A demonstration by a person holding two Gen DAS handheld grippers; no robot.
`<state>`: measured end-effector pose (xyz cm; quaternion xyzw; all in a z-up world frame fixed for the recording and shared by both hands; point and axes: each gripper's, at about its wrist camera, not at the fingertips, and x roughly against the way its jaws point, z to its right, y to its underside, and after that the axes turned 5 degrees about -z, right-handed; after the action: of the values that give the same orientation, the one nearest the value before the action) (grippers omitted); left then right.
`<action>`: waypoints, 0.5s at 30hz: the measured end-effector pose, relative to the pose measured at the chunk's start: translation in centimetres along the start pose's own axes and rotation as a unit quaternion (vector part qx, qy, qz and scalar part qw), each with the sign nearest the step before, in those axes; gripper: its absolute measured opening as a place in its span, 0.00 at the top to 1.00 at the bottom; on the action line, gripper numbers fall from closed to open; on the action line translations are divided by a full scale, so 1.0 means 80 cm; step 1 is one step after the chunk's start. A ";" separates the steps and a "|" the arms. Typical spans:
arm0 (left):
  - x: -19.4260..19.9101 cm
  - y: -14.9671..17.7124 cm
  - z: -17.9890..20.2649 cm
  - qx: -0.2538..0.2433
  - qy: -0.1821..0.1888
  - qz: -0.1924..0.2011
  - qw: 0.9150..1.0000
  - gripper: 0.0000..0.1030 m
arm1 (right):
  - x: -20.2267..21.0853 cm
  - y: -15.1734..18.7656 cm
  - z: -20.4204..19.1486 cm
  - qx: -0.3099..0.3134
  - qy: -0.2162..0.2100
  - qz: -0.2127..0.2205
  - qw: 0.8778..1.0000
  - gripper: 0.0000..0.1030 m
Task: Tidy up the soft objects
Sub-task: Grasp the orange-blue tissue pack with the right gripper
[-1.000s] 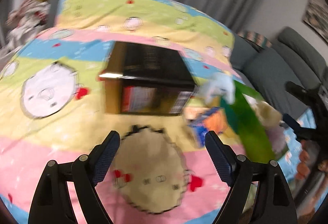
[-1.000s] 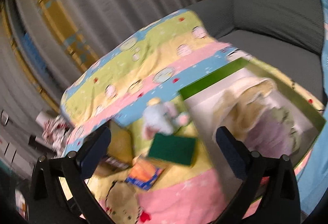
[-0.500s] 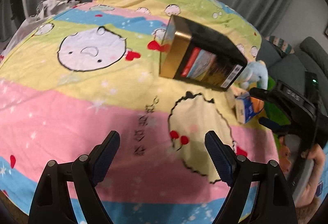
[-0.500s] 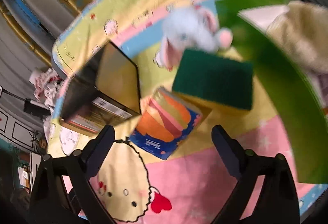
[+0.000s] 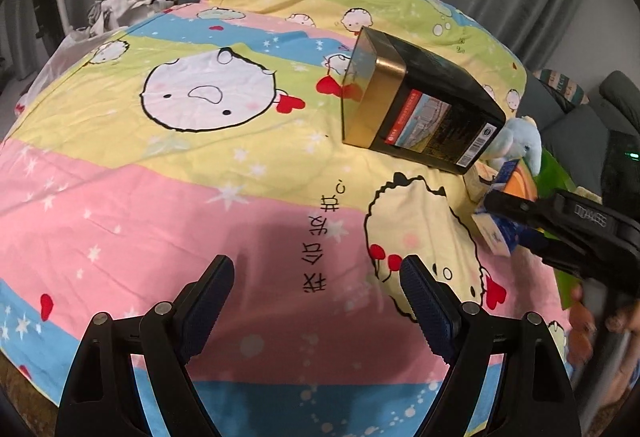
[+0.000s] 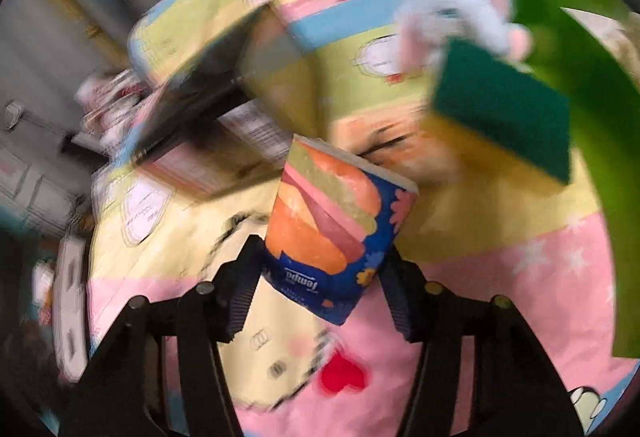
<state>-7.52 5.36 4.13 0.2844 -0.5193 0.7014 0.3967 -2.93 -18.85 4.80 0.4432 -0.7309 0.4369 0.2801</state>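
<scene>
From the left wrist view, the left gripper (image 5: 316, 277) hangs with its tongs spread wide apart over bare pink sheet, nothing between them. Farther off, a black and gold box (image 5: 420, 105) lies on the cartoon sheet (image 5: 160, 177), its long axis running from far left to near right. Just right of it sit a pale blue plush toy (image 5: 518, 141) and the tissue pack (image 5: 498, 205), where the right gripper (image 5: 516, 215) reaches in from the right edge. In the blurred right wrist view, the right gripper (image 6: 320, 277) has its tongs clamped on the near end of the tissue pack (image 6: 336, 229), whose long axis points away, tilted slightly right. Beyond lie a green and yellow sponge (image 6: 500, 113), the plush toy (image 6: 456, 5) and a green tray wall (image 6: 592, 77); its contents cannot be told.
</scene>
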 end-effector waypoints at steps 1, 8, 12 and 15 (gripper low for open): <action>0.001 0.000 -0.001 0.002 0.000 0.000 1.000 0.17 | 0.000 0.005 -0.012 0.020 -0.013 -0.009 1.000 0.46; 0.012 -0.002 -0.007 0.009 0.011 0.014 1.000 0.17 | -0.036 0.023 -0.042 0.050 -0.039 -0.079 0.995 0.44; 0.015 -0.003 -0.005 0.007 0.014 0.014 1.000 0.17 | -0.039 0.024 -0.044 0.054 -0.017 -0.077 0.995 0.31; 0.012 -0.003 -0.005 0.010 0.027 0.008 1.000 0.17 | -0.027 0.016 -0.043 0.049 -0.013 -0.048 0.998 0.23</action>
<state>-7.80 6.01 4.96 0.2648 -0.5038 0.7172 0.4020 -3.05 -14.62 4.18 0.4970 -0.6897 0.4526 0.2693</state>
